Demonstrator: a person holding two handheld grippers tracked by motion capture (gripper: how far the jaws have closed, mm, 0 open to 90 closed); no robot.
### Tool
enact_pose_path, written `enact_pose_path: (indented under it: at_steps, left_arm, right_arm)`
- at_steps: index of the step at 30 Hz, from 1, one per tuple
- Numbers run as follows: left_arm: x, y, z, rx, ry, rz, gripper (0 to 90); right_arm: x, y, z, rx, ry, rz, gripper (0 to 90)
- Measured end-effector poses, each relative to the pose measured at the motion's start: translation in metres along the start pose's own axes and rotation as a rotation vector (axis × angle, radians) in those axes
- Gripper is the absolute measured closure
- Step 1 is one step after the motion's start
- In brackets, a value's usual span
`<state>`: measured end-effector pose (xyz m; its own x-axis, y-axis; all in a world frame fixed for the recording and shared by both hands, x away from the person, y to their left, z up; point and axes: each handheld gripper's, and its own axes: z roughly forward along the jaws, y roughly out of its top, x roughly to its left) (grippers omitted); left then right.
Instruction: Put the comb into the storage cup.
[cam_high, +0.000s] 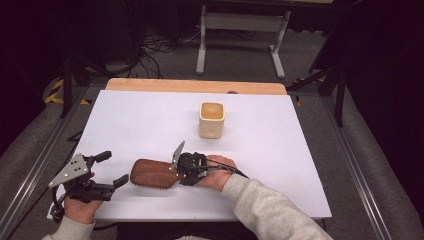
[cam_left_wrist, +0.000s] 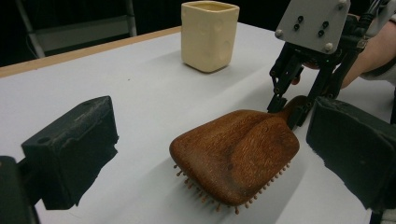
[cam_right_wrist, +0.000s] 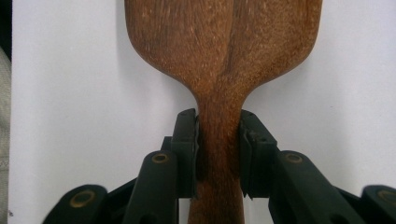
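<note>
A wooden hairbrush (cam_high: 152, 175) lies bristles down on the white table (cam_high: 280, 165), near its front edge. My right gripper (cam_high: 176, 172) is shut on the brush's narrow handle (cam_right_wrist: 219, 93), with both pads pressed against its sides. In the left gripper view the brush head (cam_left_wrist: 233, 154) lies between my own wide-apart black fingers (cam_left_wrist: 70, 149), untouched, with the right gripper (cam_left_wrist: 289, 109) clamped on the handle behind it. My left gripper (cam_high: 114, 168) stands open just left of the brush head.
A cream square cup (cam_high: 211, 120) stands upright beyond the brush, mid-table. A wooden strip (cam_high: 195, 85) runs along the table's far edge. A metal frame's legs (cam_high: 240, 30) and cables are on the floor behind.
</note>
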<state>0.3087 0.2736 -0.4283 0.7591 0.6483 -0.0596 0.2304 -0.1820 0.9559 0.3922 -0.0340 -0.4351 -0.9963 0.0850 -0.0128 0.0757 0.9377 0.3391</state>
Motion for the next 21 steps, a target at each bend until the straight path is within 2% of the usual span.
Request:
enact_pose_path:
  at_steps: [6, 14, 18, 21]
  left_arm:
    - [-0.001, -0.001, 0.0, -0.006, 0.002, -0.01, 3.0]
    - [0.0, -0.001, -0.001, -0.014, 0.005, -0.012, 3.6]
    - [0.0, -0.001, -0.001, -0.015, 0.006, -0.011, 3.8]
    - [0.0, -0.002, -0.001, -0.017, 0.006, -0.012, 4.0]
  right_arm:
    - [0.001, 0.0, -0.001, 0.011, -0.003, -0.003, 71.3]
    - [0.001, -0.001, -0.002, -0.009, -0.011, -0.005, 71.7]
    - [0.0, -0.002, -0.008, -0.057, -0.009, 0.018, 71.8]
    - [0.0, -0.003, -0.015, -0.102, -0.018, 0.016, 71.9]
